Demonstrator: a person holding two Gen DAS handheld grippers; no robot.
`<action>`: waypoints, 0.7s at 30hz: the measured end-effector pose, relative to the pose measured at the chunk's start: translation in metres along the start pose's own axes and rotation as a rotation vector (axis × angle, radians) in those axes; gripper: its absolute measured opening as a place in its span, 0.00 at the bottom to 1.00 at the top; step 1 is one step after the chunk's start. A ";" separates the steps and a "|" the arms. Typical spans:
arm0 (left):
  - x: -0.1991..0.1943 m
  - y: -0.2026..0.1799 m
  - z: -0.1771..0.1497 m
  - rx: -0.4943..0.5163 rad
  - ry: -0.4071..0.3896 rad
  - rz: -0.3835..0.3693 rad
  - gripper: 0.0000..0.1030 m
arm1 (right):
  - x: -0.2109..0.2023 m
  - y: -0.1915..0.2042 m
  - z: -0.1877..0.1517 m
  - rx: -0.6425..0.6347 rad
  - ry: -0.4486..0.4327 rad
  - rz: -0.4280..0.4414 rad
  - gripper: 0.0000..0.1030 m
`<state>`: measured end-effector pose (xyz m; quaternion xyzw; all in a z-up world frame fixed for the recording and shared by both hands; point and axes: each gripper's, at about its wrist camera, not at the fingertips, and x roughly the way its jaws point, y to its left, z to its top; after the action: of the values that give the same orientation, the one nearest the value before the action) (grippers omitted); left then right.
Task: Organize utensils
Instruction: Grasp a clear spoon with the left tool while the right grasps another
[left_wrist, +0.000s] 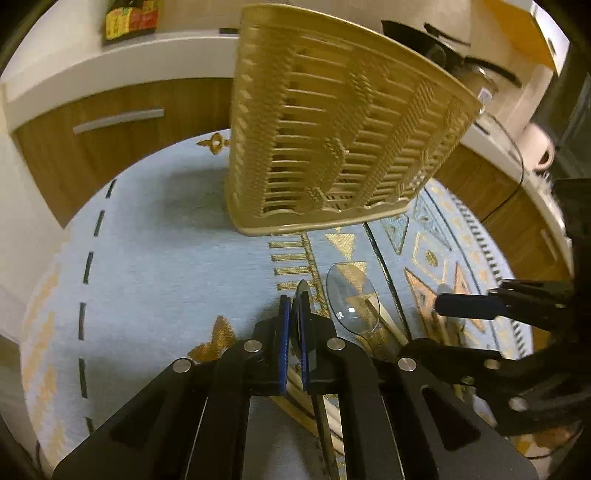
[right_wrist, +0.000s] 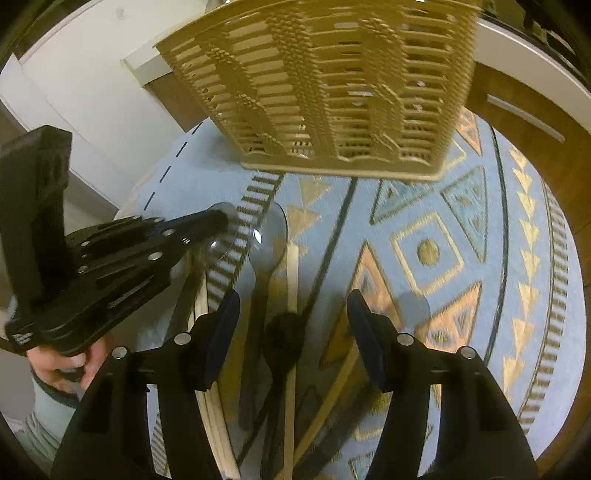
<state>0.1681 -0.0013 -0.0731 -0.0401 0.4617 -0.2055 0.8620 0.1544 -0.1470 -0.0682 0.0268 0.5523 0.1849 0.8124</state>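
My left hand-held gripper (left_wrist: 293, 314): pads clamped on clear plastic spoon (left_wrist: 303, 295), smooth, glossy, thin-edged. My right hand-held gripper (right_wrist: 293, 325): jaws wide apart, nothing held, poised over utensil pile (right_wrist: 273, 332) near front edge of round bench (right_wrist: 517, 258). Pile: second clear spoon, dark spoon, pale wooden sticks. Slatted beige plastic basket (left_wrist: 332, 129) stands at far edge; no utensil seen inside. Cloth: blue woven, gold geometric pattern. Judgement: task early, most pieces still loose.

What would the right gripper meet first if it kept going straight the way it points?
Probably the black spoon lying on the cloth between the open right gripper fingers; the basket stands farther on. Depth is unclear.
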 end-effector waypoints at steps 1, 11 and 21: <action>-0.003 0.004 -0.001 -0.009 0.000 -0.007 0.03 | 0.003 0.004 0.003 -0.008 0.001 -0.007 0.54; -0.026 0.048 -0.008 0.009 0.051 -0.006 0.05 | 0.038 0.044 0.033 -0.093 -0.004 -0.087 0.54; -0.020 0.049 -0.021 0.060 0.087 0.076 0.48 | 0.045 0.043 0.033 -0.112 -0.008 -0.089 0.54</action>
<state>0.1565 0.0536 -0.0825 0.0124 0.4935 -0.1882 0.8490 0.1874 -0.0864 -0.0843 -0.0426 0.5385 0.1794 0.8222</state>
